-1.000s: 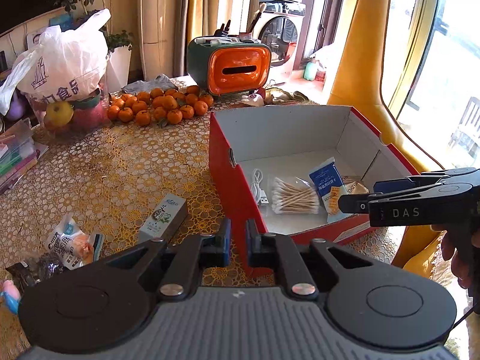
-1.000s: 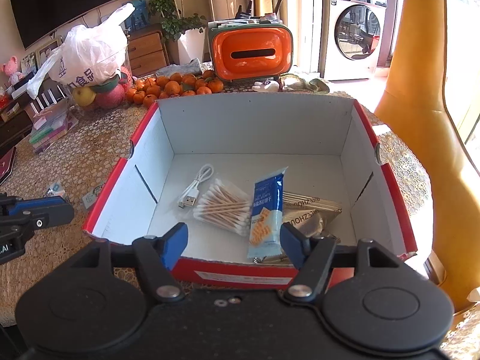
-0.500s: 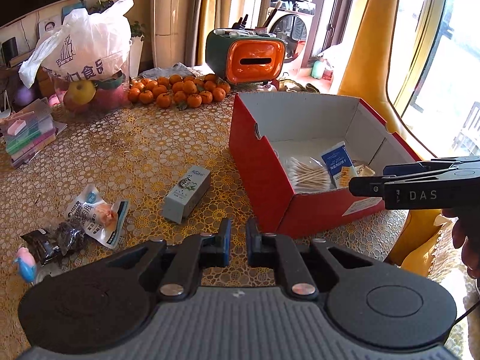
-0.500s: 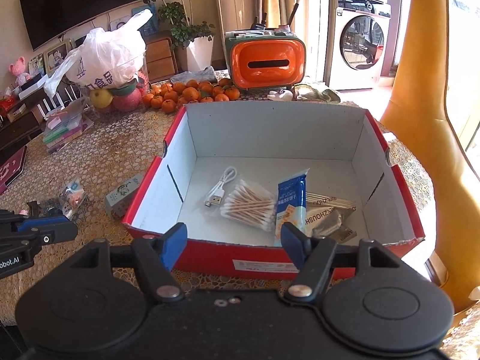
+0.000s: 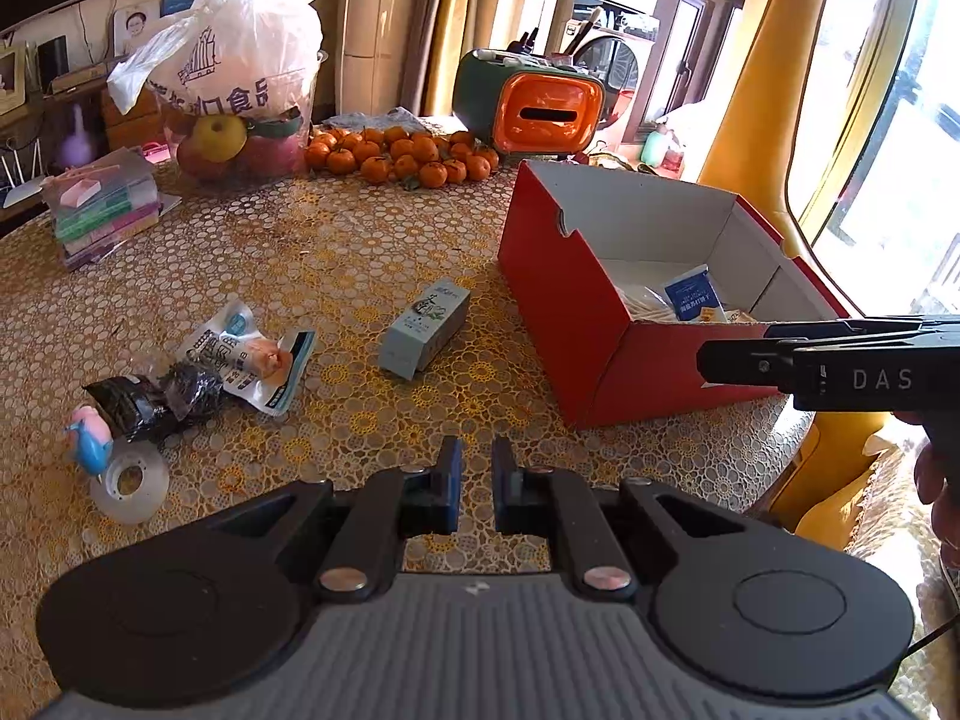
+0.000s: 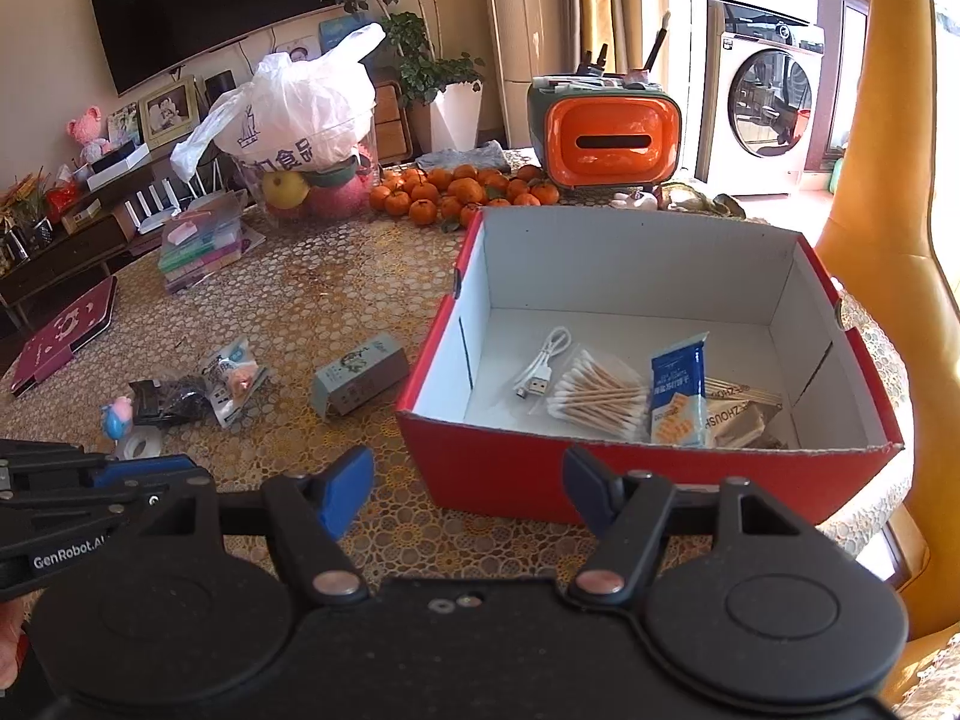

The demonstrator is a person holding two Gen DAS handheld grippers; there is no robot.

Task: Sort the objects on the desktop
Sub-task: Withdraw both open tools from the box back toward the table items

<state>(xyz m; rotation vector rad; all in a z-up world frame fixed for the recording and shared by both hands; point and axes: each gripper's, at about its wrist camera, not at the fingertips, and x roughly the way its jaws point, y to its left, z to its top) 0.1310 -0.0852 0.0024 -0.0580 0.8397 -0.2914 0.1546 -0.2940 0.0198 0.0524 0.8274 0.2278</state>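
Note:
A red cardboard box with a white inside stands on the right of the table. It holds cotton swabs, a white USB cable, a blue sachet and a brown packet. Left of the box lie a pale blue carton, a snack packet, a black packet, a pink-and-blue toy and a tape roll. My left gripper is shut and empty, above the table in front of the carton. My right gripper is open and empty before the box's near wall.
Oranges, an orange tissue box and a white plastic bag over a fruit bowl line the far side. A stack of folders and a maroon book lie at left. A yellow chair stands beyond the box.
Both grippers have drawn back from the box, which looks smaller now. The left view has shifted left, bringing the loose packets, toy and tape into sight.

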